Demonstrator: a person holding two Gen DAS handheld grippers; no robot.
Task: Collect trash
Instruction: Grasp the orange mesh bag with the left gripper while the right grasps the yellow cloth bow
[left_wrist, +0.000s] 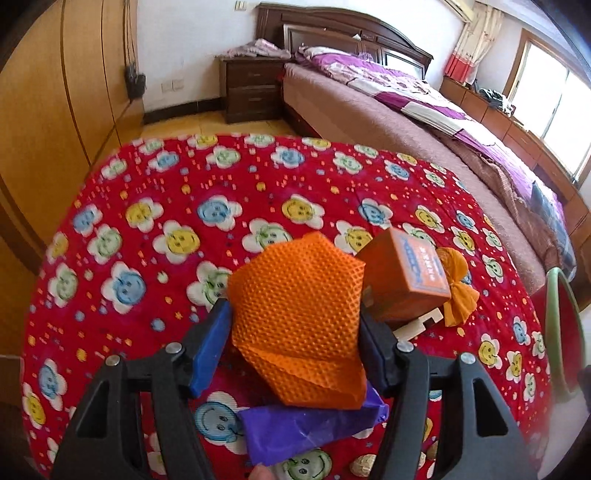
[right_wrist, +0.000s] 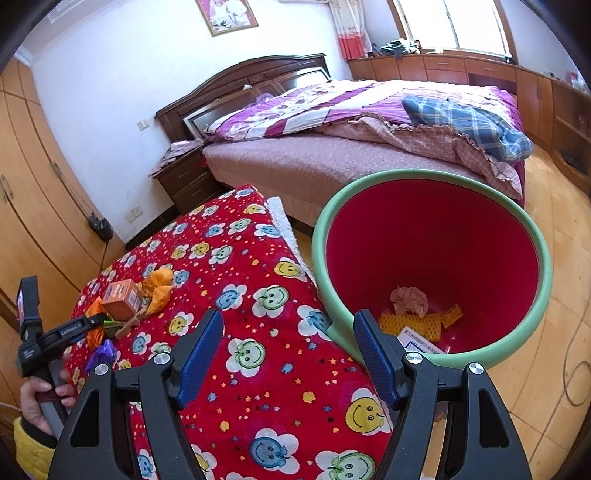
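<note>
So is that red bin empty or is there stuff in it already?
Not empty. The bin holds a crumpled pink wad, orange foam netting and a printed paper at the bottom, well below the rim.

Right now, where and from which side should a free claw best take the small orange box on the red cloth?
Grip the orange box across its two flat side faces, coming from above. It lies tilted on a white card piece, and the orange wrapper crowds its right, so approach from the open left.
</note>
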